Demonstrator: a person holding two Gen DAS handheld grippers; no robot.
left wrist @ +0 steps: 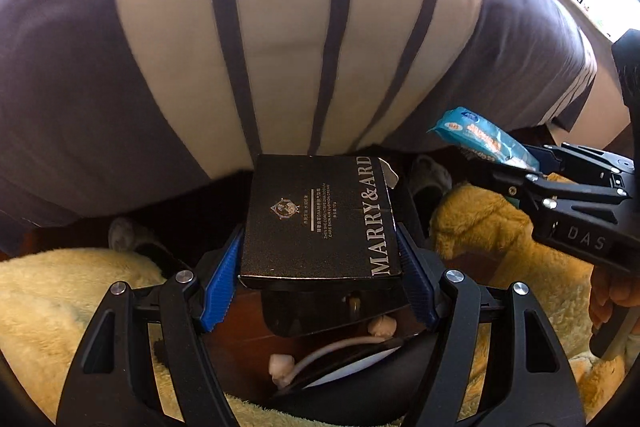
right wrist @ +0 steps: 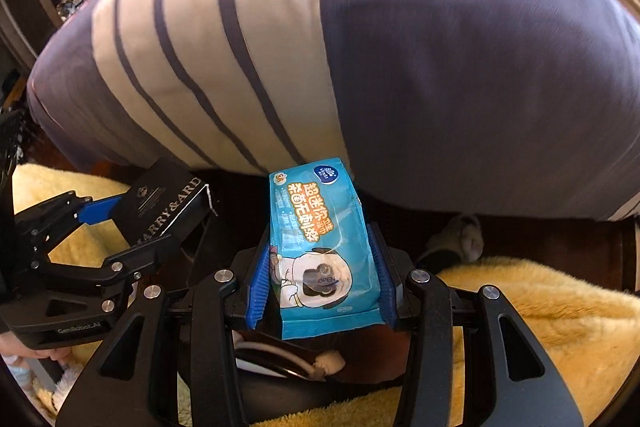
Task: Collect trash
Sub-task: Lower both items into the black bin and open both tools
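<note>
My left gripper is shut on a black box printed "MARRY&ARD", held flat between the blue pads. My right gripper is shut on a blue wet-wipes pack with a cartoon figure and an "OPEN" tab. In the left wrist view the right gripper shows at the right, holding the wipes pack. In the right wrist view the left gripper shows at the left with the black box. Both are held above the floor, close to the edge of a bed.
A bed with a grey and cream striped cover fills the upper part of both views. Yellow fluffy rugs lie on a dark wood floor. Grey slippers sit under the bed edge. A black bin rim with white scraps lies below the grippers.
</note>
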